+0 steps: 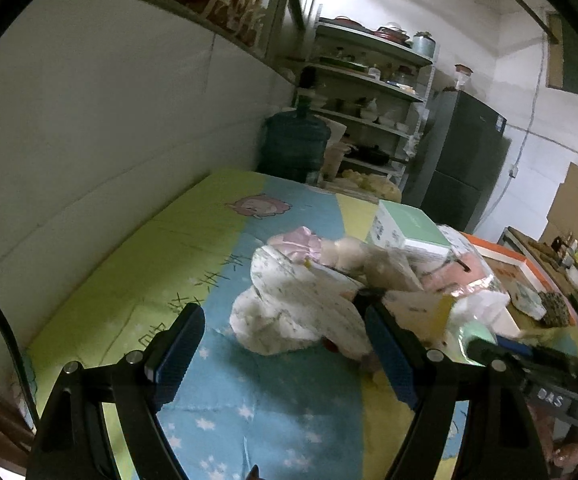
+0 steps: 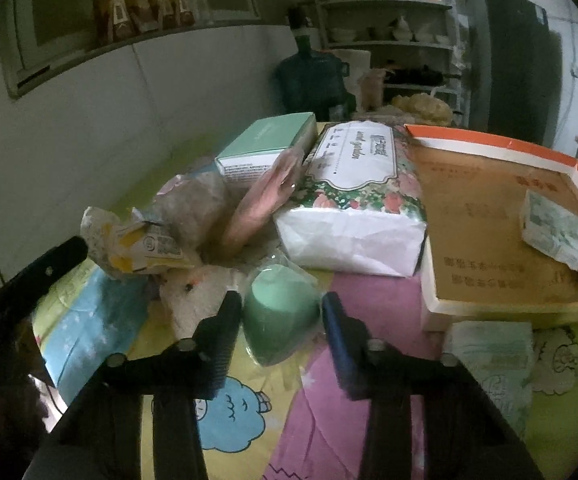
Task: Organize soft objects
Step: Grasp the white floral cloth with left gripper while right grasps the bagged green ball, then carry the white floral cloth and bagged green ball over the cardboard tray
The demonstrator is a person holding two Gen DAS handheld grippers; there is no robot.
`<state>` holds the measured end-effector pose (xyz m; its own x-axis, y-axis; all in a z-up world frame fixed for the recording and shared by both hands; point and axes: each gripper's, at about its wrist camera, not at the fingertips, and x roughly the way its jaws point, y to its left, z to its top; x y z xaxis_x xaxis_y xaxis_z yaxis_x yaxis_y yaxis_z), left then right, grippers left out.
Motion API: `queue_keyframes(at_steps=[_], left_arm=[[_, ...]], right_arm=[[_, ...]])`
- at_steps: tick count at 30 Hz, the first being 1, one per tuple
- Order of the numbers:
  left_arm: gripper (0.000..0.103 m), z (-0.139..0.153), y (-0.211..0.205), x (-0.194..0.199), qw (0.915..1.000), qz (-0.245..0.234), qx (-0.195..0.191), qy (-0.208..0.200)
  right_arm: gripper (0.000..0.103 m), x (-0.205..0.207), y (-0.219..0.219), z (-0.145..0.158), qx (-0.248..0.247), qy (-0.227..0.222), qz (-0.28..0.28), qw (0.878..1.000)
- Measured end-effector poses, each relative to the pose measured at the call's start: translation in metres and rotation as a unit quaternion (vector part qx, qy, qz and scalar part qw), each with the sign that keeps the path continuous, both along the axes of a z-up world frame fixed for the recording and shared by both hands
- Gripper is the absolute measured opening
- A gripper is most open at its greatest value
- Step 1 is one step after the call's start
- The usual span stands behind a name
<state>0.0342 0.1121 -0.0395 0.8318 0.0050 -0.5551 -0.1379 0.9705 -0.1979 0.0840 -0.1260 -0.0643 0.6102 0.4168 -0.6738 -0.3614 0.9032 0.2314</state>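
My right gripper (image 2: pixel 281 300) is closed around a pale green sponge in clear wrap (image 2: pixel 281 320), a pad touching each side. It rests on the cartoon-print mat (image 2: pixel 329 420). A white plush toy (image 2: pixel 193 300) lies just to its left, beside a crumpled printed bag (image 2: pixel 141 240). Behind them lie a flowered tissue pack (image 2: pixel 353 208), a pink pack (image 2: pixel 265 196) and a mint box (image 2: pixel 265 144). My left gripper (image 1: pixel 281 308) hangs open over the mat (image 1: pixel 149 280), and a white patterned soft bundle (image 1: pixel 289 304) lies between and beyond its fingertips. A pink cloth (image 1: pixel 301 240) lies behind the bundle.
An orange-rimmed cardboard tray (image 2: pixel 489 216) at the right holds a small tissue pack (image 2: pixel 553 228). A wrapped mask pack (image 2: pixel 489 348) lies in front of it. A white wall (image 1: pixel 109 140) borders the mat on the left. A water jug (image 1: pixel 293 144), shelves (image 1: pixel 369 92) and a fridge (image 1: pixel 461 160) stand behind.
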Motion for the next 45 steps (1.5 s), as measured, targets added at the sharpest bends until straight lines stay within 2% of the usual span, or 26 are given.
queue_keyframes(at_steps=[7,9,10,12,15,22,27,33,45], left_arm=[[0.08,-0.014,0.014,0.02,0.9993,0.005,-0.03,0.024],[0.058,-0.019,0.013,0.024,0.9986,-0.005,-0.039,0.036],[0.051,-0.023,0.012,0.026,0.9982,-0.01,-0.04,0.044],[0.02,-0.028,0.008,0.027,0.9977,-0.022,-0.042,0.049],[0.008,-0.035,0.005,0.03,0.9961,-0.037,-0.052,0.06],[0.004,-0.03,0.008,0.022,0.9971,-0.034,-0.058,0.037],[0.004,-0.018,0.011,0.012,0.9985,-0.023,-0.047,0.018],[0.004,0.005,0.011,-0.001,0.9996,-0.006,-0.022,-0.016],[0.004,0.045,0.002,-0.022,0.9977,-0.011,0.001,-0.067]], right_arm=[[0.041,-0.001,0.0,-0.002,0.0,-0.001,0.001,1.0],[0.041,-0.002,0.0,-0.002,0.0,-0.002,0.001,1.0],[0.041,-0.002,-0.001,-0.002,-0.001,-0.002,0.001,1.0],[0.041,-0.002,0.0,-0.003,-0.003,-0.003,0.0,1.0],[0.041,-0.002,0.001,-0.003,-0.005,-0.005,-0.001,1.0],[0.041,-0.004,0.002,-0.001,-0.006,-0.012,-0.006,1.0],[0.04,-0.01,0.001,0.008,-0.004,-0.029,-0.006,1.0],[0.039,-0.017,-0.004,0.02,0.001,-0.044,-0.009,0.999],[0.039,-0.035,-0.015,0.042,0.011,-0.075,-0.012,0.997]])
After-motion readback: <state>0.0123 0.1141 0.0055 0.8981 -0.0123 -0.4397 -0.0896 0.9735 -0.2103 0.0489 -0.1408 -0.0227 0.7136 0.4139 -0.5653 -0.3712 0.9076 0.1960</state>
